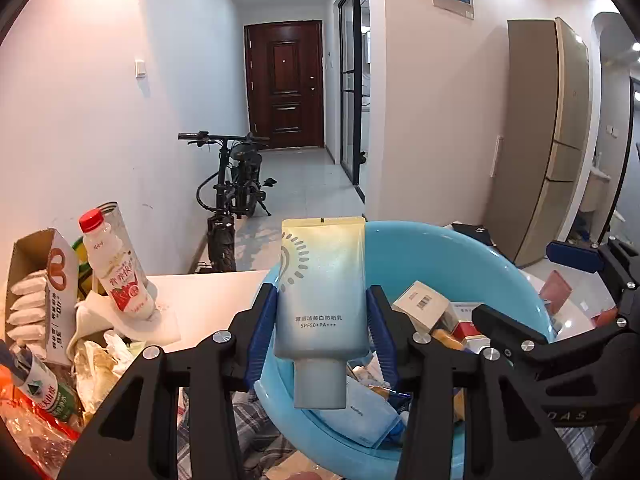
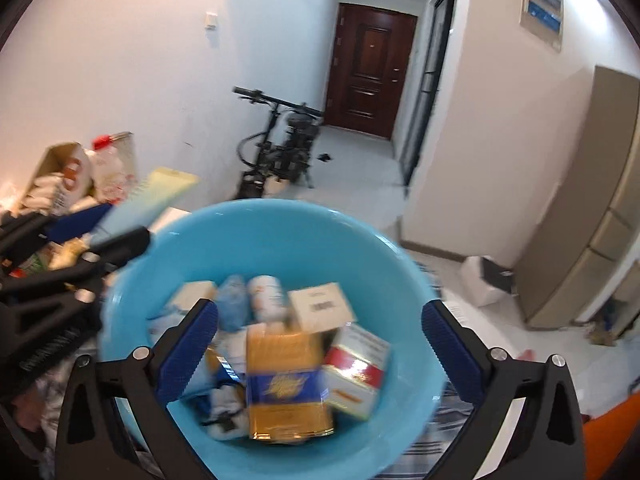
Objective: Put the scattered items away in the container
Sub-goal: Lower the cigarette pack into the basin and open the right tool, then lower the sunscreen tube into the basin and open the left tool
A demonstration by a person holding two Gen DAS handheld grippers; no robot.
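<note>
Left fingers point(image 1: 280, 312) clamp one sunscreen tube point(image 1: 322, 292); right fingers point(image 2: 192, 344) spread wide over one basin point(image 2: 280, 232).

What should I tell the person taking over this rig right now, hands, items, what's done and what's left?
Left tool: shut on the sunscreen tube, held cap-down over the near left rim of the blue basin.
Right tool: open, empty, above the basin's contents.
Done: several boxes, a yellow and blue packet and other small items already lie in the basin.
Left: release the tube into the basin. Then probably collect what sits to the left of it: the red-capped milk bottle, the cardboard snack box and the green-labelled bottle among wrappers.
</note>
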